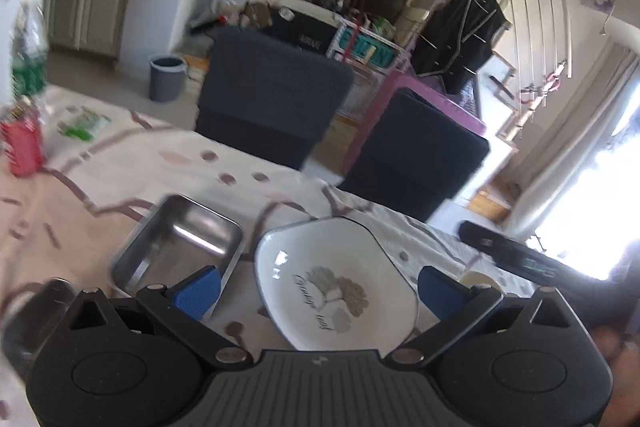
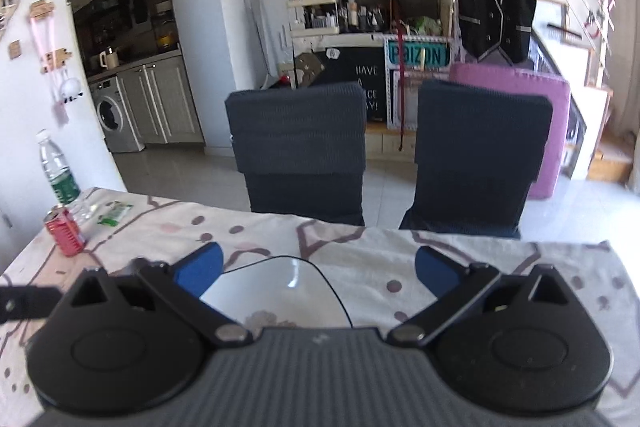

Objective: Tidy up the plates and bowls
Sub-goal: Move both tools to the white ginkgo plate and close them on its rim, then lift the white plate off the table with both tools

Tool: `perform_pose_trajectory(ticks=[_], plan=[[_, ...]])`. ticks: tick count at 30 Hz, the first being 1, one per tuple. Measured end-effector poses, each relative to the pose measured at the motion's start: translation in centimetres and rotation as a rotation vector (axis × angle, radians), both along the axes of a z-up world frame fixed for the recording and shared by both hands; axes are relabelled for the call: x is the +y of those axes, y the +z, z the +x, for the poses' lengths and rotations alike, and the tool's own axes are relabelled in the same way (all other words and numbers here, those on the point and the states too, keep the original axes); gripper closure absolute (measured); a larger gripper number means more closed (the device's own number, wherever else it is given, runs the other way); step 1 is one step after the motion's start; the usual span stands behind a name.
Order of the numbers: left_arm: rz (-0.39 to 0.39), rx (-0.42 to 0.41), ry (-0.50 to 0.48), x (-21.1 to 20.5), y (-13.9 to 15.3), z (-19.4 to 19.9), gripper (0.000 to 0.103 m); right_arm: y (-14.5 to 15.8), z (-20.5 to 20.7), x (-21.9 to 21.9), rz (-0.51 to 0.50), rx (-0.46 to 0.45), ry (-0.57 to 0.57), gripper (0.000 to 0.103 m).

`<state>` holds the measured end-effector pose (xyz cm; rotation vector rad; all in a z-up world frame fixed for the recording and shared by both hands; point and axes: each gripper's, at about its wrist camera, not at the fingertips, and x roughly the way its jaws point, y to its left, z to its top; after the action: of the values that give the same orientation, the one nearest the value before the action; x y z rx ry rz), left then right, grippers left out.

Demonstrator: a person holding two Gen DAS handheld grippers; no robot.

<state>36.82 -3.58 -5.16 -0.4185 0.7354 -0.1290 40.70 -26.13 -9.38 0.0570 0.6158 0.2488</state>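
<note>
You are facing a counter [image 2: 480, 267] under a pale cloth with brown spots and lines, two dark chairs [image 2: 298, 147] pushed up on its far side and a kitchen behind them. Your left tongs [image 1: 320, 287] stand wide, nothing between the blue pads [image 1: 200, 291]. Just below them lies a white plate [image 1: 332, 283] with a dark rim and a leaf print, and beside it to the left a steel tray [image 1: 180, 251], close but whether touching you cannot tell. Your right tongs [image 2: 318, 273] are spread wide too, holding nothing, with a plate [image 2: 276, 291] beneath them. At the counter's far left stand a red can [image 2: 66, 233] and a water bottle [image 2: 58, 173].
</note>
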Motion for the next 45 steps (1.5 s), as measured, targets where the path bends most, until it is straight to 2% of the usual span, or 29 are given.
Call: perform_pose_trajectory(ticks=[2, 4, 6, 7, 9, 10, 12, 13, 19, 20, 21, 25, 30, 32, 34, 37, 40, 42, 45], plan=[[-0.023, 0.014, -0.036, 0.0, -0.8, 0.8, 0.0, -2.0, 1.5, -0.1, 0.044, 0.031, -0.034, 0.0], [-0.043, 0.036, -0.04, 0.1, -1.8, 1.6, 0.0, -3.5, 3.5, -0.6, 0.083, 0.073, -0.04, 0.008], [-0.094, 0.06, -0.042, 0.6, -2.8, 2.4, 0.0, -5.1, 4.8, -1.0, 0.127, 0.126, -0.057, 0.032], [-0.131, 0.075, -0.053, 0.9, -3.3, 2.8, 0.0, -5.7, 5.6, -1.1, 0.14, 0.157, -0.073, 0.037], [-0.201, 0.096, -0.06, 1.5, -4.3, 3.4, 0.001, -7.1, 6.2, -1.3, 0.171, 0.213, -0.1, 0.06], [-0.219, 0.093, -0.059, 1.7, -4.7, 3.5, 0.001, -7.8, 6.4, -1.5, 0.209, 0.237, -0.103, 0.064], [-0.222, 0.089, -0.065, 1.7, -5.1, 3.7, 0.004, -8.4, 6.7, -1.6, 0.237, 0.245, -0.099, 0.065], [-0.215, 0.092, -0.074, 1.7, -5.3, 3.9, 0.007, -8.7, 6.8, -1.4, 0.219, 0.248, -0.096, 0.065], [-0.17, 0.099, -0.122, 1.2, -6.1, 4.6, 0.019, -9.8, 7.7, 0.6, 0.041, 0.255, -0.083, 0.065], [-0.152, 0.101, -0.13, 1.0, -6.2, 4.7, 0.021, -9.6, 7.6, 1.0, 0.013, 0.257, -0.08, 0.067], [-0.137, 0.104, -0.137, 0.9, -6.4, 4.9, 0.025, -10.0, 7.6, 1.4, -0.019, 0.27, -0.079, 0.074], [-0.126, 0.126, -0.141, 1.1, -7.3, 5.5, 0.034, -10.2, 6.7, 1.1, -0.014, 0.263, -0.086, 0.074], [-0.104, 0.143, -0.131, 1.7, -7.9, 5.9, 0.041, -10.4, 6.2, 0.2, 0.021, 0.304, -0.081, 0.085], [-0.076, 0.14, -0.131, 1.8, -8.0, 6.0, 0.042, -10.3, 5.0, 0.7, -0.027, 0.298, -0.052, 0.087], [-0.041, 0.144, -0.135, 1.8, -8.2, 6.1, 0.044, -10.0, 3.5, 1.5, -0.079, 0.309, -0.03, 0.087], [-0.014, 0.159, -0.142, 1.8, -8.5, 6.2, 0.046, -9.9, 2.4, 2.3, -0.103, 0.344, 0.029, 0.084], [0.006, 0.173, -0.154, 1.6, -8.8, 6.4, 0.049, -9.8, 2.3, 2.0, -0.059, 0.378, 0.05, 0.083], [0.029, 0.178, -0.161, 1.5, -8.9, 6.4, 0.05, -9.6, 2.8, 1.5, -0.043, 0.353, 0.03, 0.081], [0.062, 0.181, -0.165, 1.3, -9.1, 6.5, 0.05, -9.3, 3.9, 1.0, -0.001, 0.335, -0.001, 0.072]])
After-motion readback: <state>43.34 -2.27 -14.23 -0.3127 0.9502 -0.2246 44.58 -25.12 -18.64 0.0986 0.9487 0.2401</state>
